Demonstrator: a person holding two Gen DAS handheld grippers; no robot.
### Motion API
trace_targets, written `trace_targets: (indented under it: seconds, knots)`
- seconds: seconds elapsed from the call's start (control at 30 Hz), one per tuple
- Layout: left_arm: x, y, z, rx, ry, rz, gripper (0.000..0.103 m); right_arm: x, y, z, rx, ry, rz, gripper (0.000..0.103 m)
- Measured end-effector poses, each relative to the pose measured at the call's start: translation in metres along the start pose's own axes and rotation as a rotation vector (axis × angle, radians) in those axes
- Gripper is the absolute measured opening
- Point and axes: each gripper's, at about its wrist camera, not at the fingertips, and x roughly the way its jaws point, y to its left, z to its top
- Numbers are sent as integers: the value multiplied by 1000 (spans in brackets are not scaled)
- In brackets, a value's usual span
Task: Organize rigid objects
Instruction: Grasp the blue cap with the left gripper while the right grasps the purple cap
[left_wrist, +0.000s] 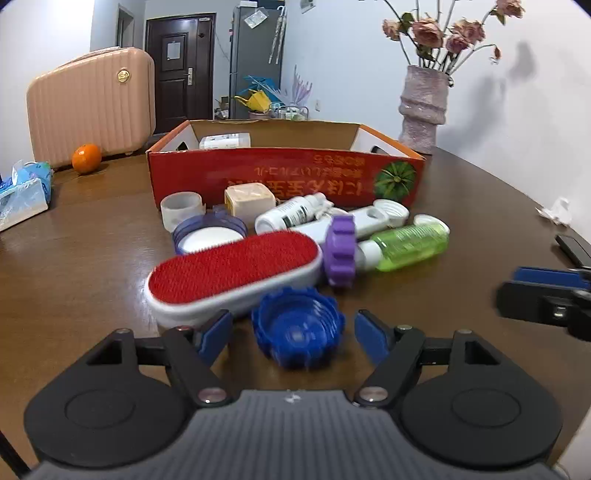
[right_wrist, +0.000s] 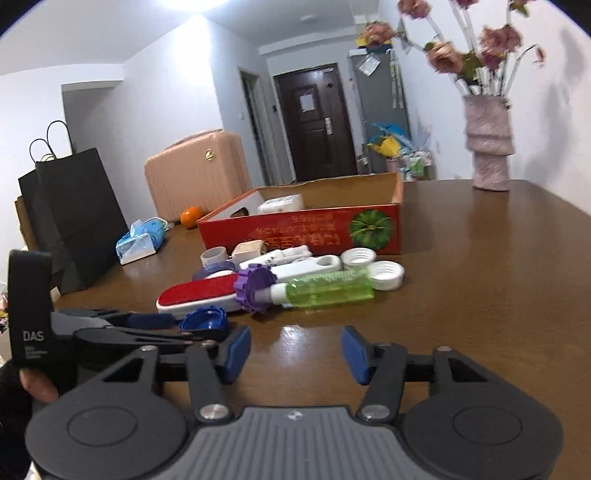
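My left gripper is open with a blue ridged cap lying between its fingers on the table. Behind the cap lie a red lint brush, a purple gear-shaped cap, a green bottle, white bottles and lids. A red cardboard box stands behind them with a white item inside. My right gripper is open and empty over bare table, to the right of the left gripper. The blue cap, brush and box show ahead of it.
A wooden table holds a pink case, an orange, a tissue pack and a flower vase. Black paper bags stand at the left. A dark object lies at the right edge.
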Motion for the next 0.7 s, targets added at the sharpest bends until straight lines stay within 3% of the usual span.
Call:
trace_targets:
  seconds: [0.03,0.1,0.17,0.23,0.3,0.37,0.5,0.6,0.7]
  knots:
    - [4,2,1,1,0,-3,75,11,2,5,-2,0,22,51]
    - [8,7,2,-5,12,-24,57,38,5,18,12,-3,78,50]
    - [4,13,0,-4,13,-37,56,69,10,30,39,25,137,47]
    - [-4,19,-4,10,4,-21,56,94,18,37,41,37,171,35]
    - [-15,25,-9,14,-10,-7,56,112,27,40,30,56,153,28]
    - [-24,31,-13,9,-8,5,56,124,33,38,24,86,111,14]
    - [-33,39,-19,23,-17,64,56,123,46,33,-39,103,136,11]
    - [-39,45,-23,1,-25,94,56,106,66,26,-181,128,135,10]
    - [-45,43,-30,-5,-25,71,56,82,85,12,-350,171,122,10]
